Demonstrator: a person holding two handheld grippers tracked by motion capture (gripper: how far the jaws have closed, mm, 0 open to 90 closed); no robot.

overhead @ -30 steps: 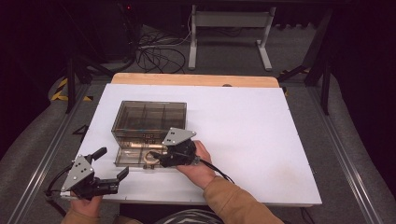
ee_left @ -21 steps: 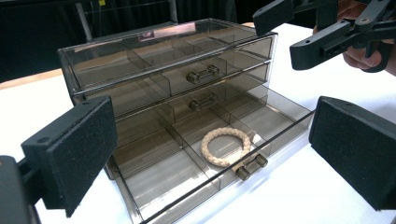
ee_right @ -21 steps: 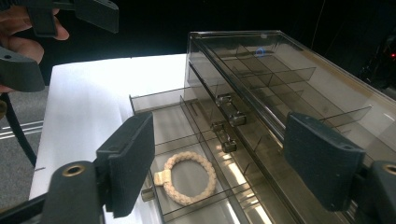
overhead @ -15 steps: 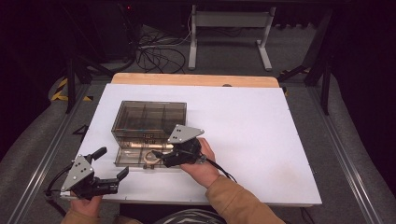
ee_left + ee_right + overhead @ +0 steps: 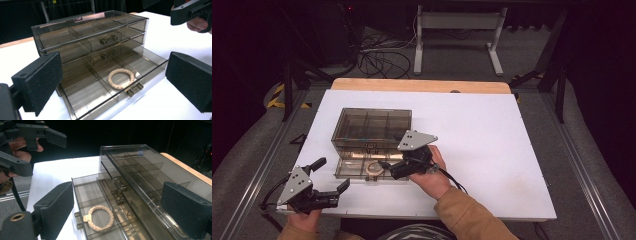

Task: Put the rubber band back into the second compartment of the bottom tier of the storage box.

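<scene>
Smoky grey box, beige ring, white table

The drawer box (image 5: 371,127) at the centre left of the high view is see-through smoky grey plastic, with handles (image 5: 108,40) of the same tint. The braided ring (image 5: 99,217) in the lower middle of the right gripper view is pale beige with a rope-like weave. The table top (image 5: 492,150) is plain white, edged by a light wooden strip (image 5: 422,85) along its upper side. Both grippers, the left (image 5: 331,186) and the right (image 5: 383,164), are black with grey plates; their pads (image 5: 40,80) are matte black and finely grained. The sleeve (image 5: 472,217) at the bottom is tan. The floor (image 5: 592,125) is grey, with a yellow-and-black striped patch (image 5: 279,95) at the left.
</scene>
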